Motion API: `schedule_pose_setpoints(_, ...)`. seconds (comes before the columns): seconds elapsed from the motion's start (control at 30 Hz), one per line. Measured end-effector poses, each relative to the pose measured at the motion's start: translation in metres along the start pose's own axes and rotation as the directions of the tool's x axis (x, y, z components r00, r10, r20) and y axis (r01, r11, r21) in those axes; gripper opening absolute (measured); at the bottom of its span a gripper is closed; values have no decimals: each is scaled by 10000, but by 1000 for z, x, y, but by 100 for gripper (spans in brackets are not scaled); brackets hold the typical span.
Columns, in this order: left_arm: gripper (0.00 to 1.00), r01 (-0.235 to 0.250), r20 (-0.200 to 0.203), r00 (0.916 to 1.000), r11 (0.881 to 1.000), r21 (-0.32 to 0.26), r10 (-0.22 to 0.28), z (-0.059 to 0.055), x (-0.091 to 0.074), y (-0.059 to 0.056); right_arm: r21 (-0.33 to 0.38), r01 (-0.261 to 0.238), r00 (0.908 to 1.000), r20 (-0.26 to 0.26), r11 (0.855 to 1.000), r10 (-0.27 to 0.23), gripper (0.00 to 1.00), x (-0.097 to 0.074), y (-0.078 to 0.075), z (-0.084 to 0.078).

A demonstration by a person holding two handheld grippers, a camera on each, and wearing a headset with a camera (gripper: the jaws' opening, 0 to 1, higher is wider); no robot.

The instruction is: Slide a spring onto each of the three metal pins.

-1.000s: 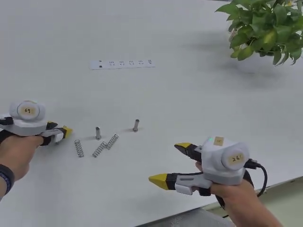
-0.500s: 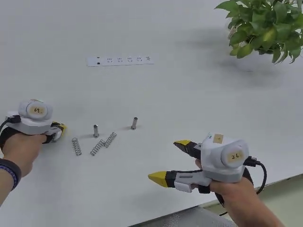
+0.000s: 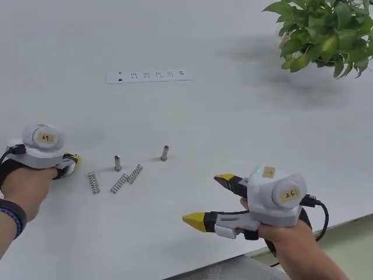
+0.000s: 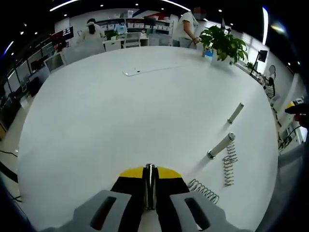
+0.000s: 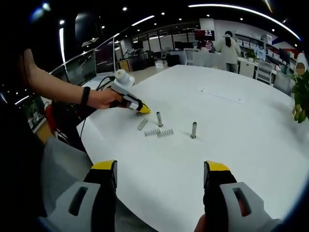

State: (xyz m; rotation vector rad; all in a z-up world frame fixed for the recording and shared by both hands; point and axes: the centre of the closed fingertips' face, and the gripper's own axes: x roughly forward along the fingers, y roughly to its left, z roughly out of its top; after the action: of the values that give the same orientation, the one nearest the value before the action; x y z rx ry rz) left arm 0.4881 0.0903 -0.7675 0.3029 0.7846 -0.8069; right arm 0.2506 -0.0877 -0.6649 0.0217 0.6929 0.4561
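The white table (image 3: 233, 116) holds everything. At the near right, the right gripper (image 3: 208, 198), tagged "26", has its jaws spread wide. At the left, the left gripper (image 3: 73, 158) is clamped on one steel pin (image 4: 150, 186). Two pins (image 3: 117, 163) (image 3: 165, 153) stand upright mid-table, with three coiled springs (image 3: 119, 183) lying just nearer.

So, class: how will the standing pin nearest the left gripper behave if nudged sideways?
That pin stands tall and slim on a narrow end, so it would probably tip easily. It looks round and metallic, so once down it may roll across the smooth white table.
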Motion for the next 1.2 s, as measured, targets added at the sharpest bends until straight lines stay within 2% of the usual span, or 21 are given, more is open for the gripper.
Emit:
schedule_pose_setpoints(0.23, 0, -119, 233, 9997, 9999, -89, 121, 4, -8, 4, -2, -28, 10000, 21, 10000, 28, 72, 0, 2, -1)
schedule_pose_setpoints(0.33, 0, -159, 519, 9985, 9981, -594, 189, 9, -15, 5, 29, -38, 10000, 91, 10000, 38, 72, 1, 2, -1)
schedule_pose_setpoints(0.77, 0, -354, 690, 9969, 9990, -263, 371, 12, -29, 8, -2, -111, 9996, 248, 9999, 111, 72, 3, 6, 1)
schedule_pose_setpoints(1.2, 0, -393, 534, 9978, 9992, -43, 394, 7, -37, 7, 38, -6, 9995, 304, 10000, 5, 72, -4, 6, -4)
